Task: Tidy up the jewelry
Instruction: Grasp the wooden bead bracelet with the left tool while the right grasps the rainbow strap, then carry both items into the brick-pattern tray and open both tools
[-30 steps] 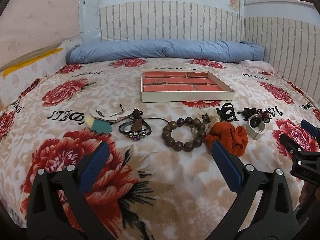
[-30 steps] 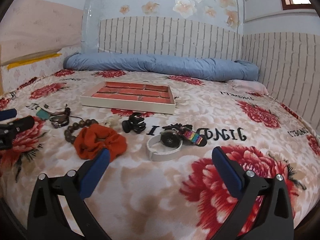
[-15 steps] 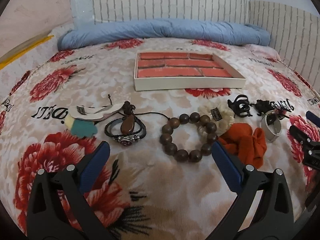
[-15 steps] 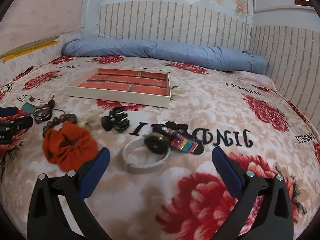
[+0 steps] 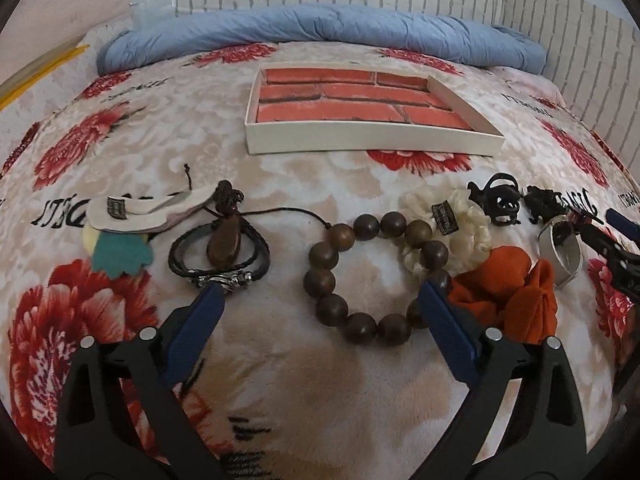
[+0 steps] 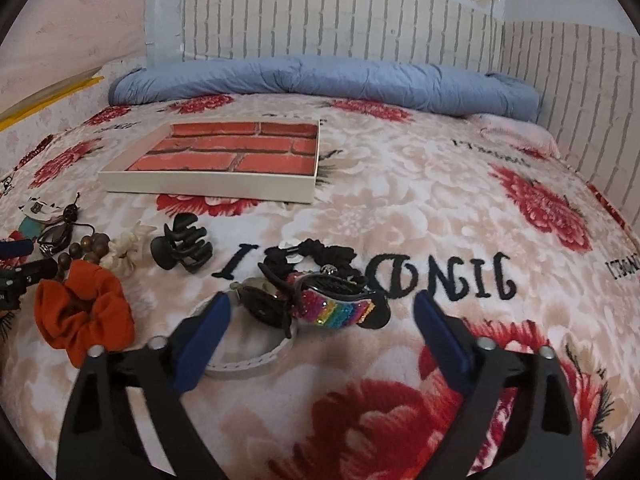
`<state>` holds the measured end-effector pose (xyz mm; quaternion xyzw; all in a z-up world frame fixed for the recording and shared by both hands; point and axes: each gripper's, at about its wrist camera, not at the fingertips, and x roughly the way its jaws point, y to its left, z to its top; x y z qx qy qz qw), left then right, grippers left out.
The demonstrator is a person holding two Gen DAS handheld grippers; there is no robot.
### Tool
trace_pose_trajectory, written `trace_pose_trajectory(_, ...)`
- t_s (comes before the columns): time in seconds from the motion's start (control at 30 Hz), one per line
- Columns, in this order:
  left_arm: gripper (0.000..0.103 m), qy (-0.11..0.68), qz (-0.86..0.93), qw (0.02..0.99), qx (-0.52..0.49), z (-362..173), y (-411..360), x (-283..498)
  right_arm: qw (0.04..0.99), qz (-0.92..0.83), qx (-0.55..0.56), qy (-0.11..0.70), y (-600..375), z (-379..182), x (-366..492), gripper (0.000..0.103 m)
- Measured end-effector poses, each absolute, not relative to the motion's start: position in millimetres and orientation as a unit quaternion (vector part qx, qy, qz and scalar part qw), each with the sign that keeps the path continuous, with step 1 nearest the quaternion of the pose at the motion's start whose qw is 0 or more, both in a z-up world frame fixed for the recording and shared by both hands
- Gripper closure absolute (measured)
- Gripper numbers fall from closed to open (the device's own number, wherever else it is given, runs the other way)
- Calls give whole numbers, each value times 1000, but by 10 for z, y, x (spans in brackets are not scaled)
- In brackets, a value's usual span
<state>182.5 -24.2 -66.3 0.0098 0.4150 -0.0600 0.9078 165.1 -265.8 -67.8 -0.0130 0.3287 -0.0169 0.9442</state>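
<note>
The left tool (image 5: 320,300) stands wide with nothing between its blue pads, poised over the near arc of a wooden bead bracelet (image 5: 372,276) that lies flat on the bed (image 5: 280,380); its right pad covers part of the bead ring beside an orange scrunchie (image 5: 508,292). Just left of the beads lies a black cord bracelet (image 5: 220,258) with a brown teardrop pendant (image 5: 225,242) across it, the pendant's long axis running toward the tray. Further left, a cream felt piece (image 5: 148,212) with a small dark tag stretches left to right, overlapping a teal felt shape (image 5: 122,256). A cream scrunchie (image 5: 460,226) touches the far right of the beads and bears a dark label too small to read. The right tool (image 6: 320,312) is closing its jaws, still wide apart, pads pressing on nothing; between them lie a watch on a white band (image 6: 248,360) and a rainbow glitter strap (image 6: 336,314), whose long axis runs left to right, both against a black scrunchie (image 6: 320,258). A black claw clip (image 6: 182,248) sits to the left, teeth toward the camera. Beyond everything, a shallow white tray (image 5: 360,142) lined with brick print lies with its long side across the left view. The bedspread's black lettering appears mirrored; "JINDONGLI" is a rough reading. A rolled blue quilt (image 6: 320,80) lies along the brick-pattern wall.
</note>
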Motion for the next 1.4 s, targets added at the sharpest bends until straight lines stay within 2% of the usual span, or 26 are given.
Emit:
trace_pose_trajectory(0.13,13,422,-62,904,5,-695,-213,1845,940,-5,4,340,-2720,-729,1705,32)
trace_pose_trajectory(0.27,14,427,-62,902,6,-710,-220,1869,939,2,6,344,-2735,-741,1740,39)
trace_pose_trajectory(0.33,14,428,-62,902,8,-711,-226,1870,938,5,4,348,-2734,-748,1764,46)
trace_pose_trajectory(0.5,14,428,-63,901,17,-728,-254,1877,934,24,17,356,-2779,-761,1825,50)
trace_pose_trajectory(0.67,24,436,-69,897,19,-745,-268,1914,933,38,23,358,-2805,-744,1854,53)
trace_pose_trajectory(0.87,26,447,-67,892,1,-758,-201,1975,933,33,2,357,-2842,-669,1962,54)
trace_pose_trajectory(1.0,27,447,-66,892,0,-751,-200,1994,931,29,-3,364,-2905,-657,2075,61)
trace_pose_trajectory(1.1,27,448,-71,891,7,-758,-237,2017,928,31,-1,371,-2937,-681,2135,72)
trace_pose_trajectory(1.2,39,463,-81,883,9,-811,-277,2052,929,28,4,370,-2965,-678,2138,73)
trace_pose_trajectory(1.4,48,468,-72,881,13,-849,-297,2114,931,26,8,364,-2989,-685,2122,73)
